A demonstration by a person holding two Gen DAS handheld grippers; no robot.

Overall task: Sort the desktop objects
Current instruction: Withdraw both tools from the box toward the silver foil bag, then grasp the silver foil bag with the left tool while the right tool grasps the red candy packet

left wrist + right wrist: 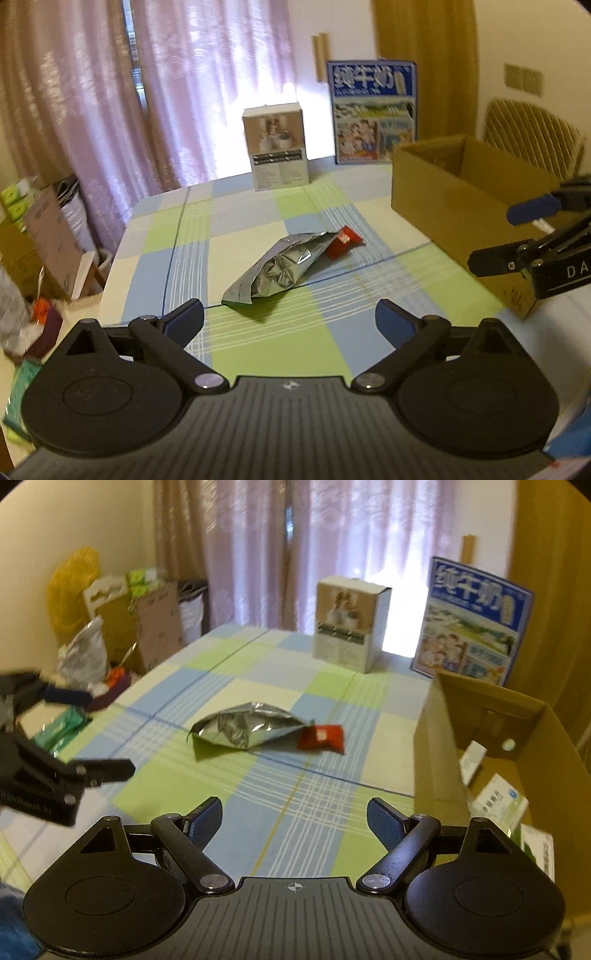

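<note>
Looking into the cardboard box [487, 716], only the right wrist view shows cartons [500, 805]

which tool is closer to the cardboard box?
Right. The right tool is open beside the cardboard box; the left tool is open farther off, facing the silver bag.

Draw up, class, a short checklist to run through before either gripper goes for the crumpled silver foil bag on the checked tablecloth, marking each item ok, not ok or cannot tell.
1. Left gripper open, nothing between its fingers: ok.
2. Right gripper open and empty: ok.
3. Crumpled silver foil bag lies free on the checked tablecloth, unobstructed from above: ok.
4. Small red packet clear of the bag: not ok, it touches or tucks under one end.
5. Open brown cardboard box has room left: ok, though small white cartons already lie inside.
6. Bag empty or full: cannot tell.
</note>
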